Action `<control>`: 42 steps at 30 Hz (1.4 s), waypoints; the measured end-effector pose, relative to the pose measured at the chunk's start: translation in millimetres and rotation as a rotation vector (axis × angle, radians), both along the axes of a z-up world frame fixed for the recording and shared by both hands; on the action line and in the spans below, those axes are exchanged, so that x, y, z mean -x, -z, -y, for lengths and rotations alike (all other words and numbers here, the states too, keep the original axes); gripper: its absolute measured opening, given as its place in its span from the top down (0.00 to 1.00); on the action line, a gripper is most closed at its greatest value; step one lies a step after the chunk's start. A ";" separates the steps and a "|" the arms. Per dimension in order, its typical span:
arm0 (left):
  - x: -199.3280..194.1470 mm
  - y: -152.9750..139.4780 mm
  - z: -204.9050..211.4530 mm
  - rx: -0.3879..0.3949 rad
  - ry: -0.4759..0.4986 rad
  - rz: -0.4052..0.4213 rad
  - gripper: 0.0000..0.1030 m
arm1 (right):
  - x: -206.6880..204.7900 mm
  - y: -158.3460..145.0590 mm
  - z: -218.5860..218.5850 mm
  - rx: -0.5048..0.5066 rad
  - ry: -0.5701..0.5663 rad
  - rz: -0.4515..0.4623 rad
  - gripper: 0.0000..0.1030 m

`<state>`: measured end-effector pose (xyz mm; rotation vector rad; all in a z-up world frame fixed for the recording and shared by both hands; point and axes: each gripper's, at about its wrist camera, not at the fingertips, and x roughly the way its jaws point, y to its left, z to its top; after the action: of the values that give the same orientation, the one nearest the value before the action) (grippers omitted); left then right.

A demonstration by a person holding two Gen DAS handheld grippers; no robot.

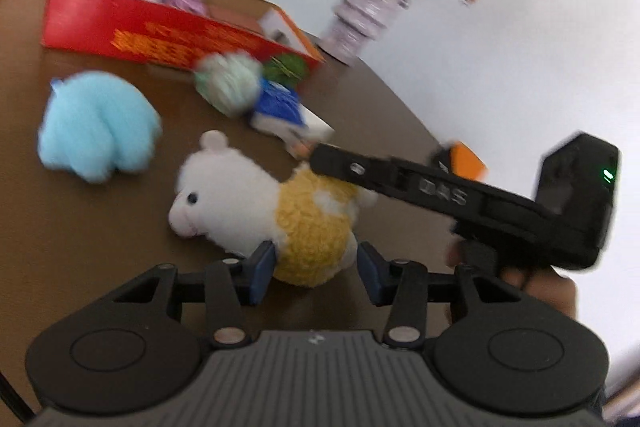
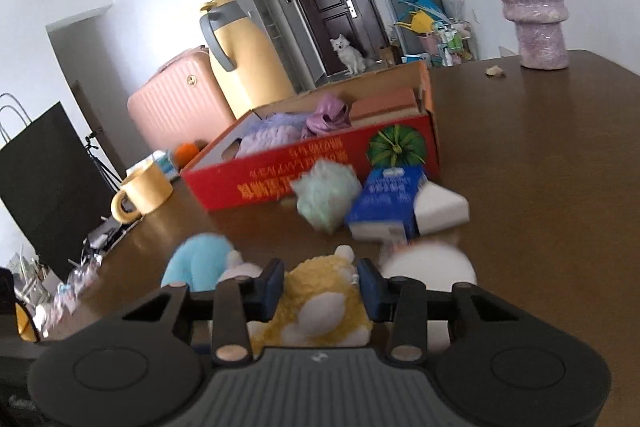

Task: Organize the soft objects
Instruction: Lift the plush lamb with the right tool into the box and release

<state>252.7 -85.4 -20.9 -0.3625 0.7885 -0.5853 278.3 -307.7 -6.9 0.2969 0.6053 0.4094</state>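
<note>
A white and yellow alpaca plush (image 1: 280, 211) lies on the brown table (image 1: 100, 227). My left gripper (image 1: 316, 269) is open, its blue pads on either side of the plush's yellow rump. My right gripper (image 2: 322, 291) is closed on the same plush (image 2: 320, 307) from the other side; its body shows in the left wrist view (image 1: 460, 195). A light blue plush (image 1: 96, 131) lies to the left, a pale green pompom (image 1: 230, 83) further back. The red cardboard box (image 1: 160, 35) holds purple soft items (image 2: 300, 123).
A blue and white carton (image 2: 396, 203) lies by the box. A purple vase with pink flowers (image 2: 532, 7) stands at the table's far corner. A yellow mug (image 2: 144, 191), a yellow thermos (image 2: 240, 51) and a pink suitcase (image 2: 176, 107) are beyond the box.
</note>
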 end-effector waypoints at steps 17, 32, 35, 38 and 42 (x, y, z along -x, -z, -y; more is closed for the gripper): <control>30.7 -13.4 -29.9 -0.113 -0.105 0.184 0.25 | 118.9 -4.4 30.3 0.010 0.184 0.081 0.44; 25.3 17.0 -33.4 0.067 -0.045 0.006 0.58 | 114.9 18.8 15.9 -0.184 0.169 -0.021 0.69; 27.4 10.3 -38.9 0.086 -0.059 0.016 0.58 | 115.0 14.6 12.0 -0.180 0.154 -0.010 0.69; 21.8 -6.9 -41.7 0.100 -0.062 0.053 0.58 | 112.7 4.5 12.0 -0.190 0.139 0.015 0.69; -15.2 -47.1 -36.6 0.098 -0.056 0.144 0.58 | 88.7 -32.2 14.2 -0.176 0.122 0.103 0.70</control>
<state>267.9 -48.8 26.1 -0.4266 0.6114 -0.5916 189.7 -322.0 25.3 0.4760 0.4488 0.3591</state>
